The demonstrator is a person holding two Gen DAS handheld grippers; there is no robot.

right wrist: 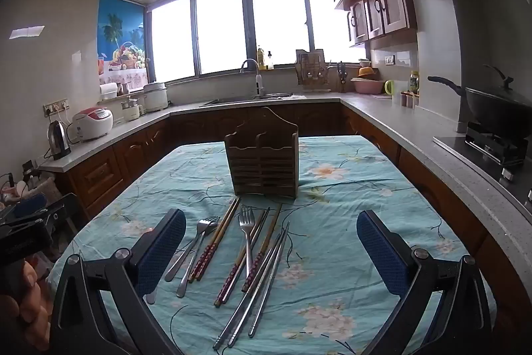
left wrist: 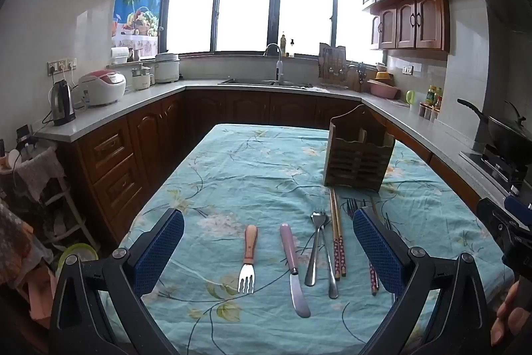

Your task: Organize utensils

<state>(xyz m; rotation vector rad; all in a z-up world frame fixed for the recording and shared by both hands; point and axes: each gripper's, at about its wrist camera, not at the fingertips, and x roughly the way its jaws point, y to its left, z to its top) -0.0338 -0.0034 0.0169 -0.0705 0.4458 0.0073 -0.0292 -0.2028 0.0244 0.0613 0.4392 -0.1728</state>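
Both claws hang wide open and empty above the near end of the counter (right wrist: 349,175), tipped gently downward. The left claw (left wrist: 267,250) frames the wooden-handled fork (left wrist: 248,258) and the pink-handled knife (left wrist: 292,268); the right claw (right wrist: 271,250) frames the bundle lying in front of the wooden caddy (right wrist: 262,160). Nothing touches either one's pads. By the look of it, sorting has not begun: the caddy's compartments show no utensils in them.

The caddy stands upright toward the far end of the cloth, its slatted front facing the claws, likely so that handles can drop in from above. Every utensil lies flat on the near side of the caddy, roughly lengthwise toward it, which suits a grasp across the shaft.

Counted from the caddy outward to its left:
- wooden chopsticks with patterned ends (right wrist: 212,247), one pair, and what looks like two further pairs in front of the caddy;
- metal chopsticks (right wrist: 262,281), one pair;
- steel forks, two (right wrist: 246,232), (right wrist: 199,238);
- one steel spoon (left wrist: 315,250) crossing a fork;
- the knife, one;
- the wooden-handled fork, one, farthest left.

Overlaps make the chopstick count uncertain.
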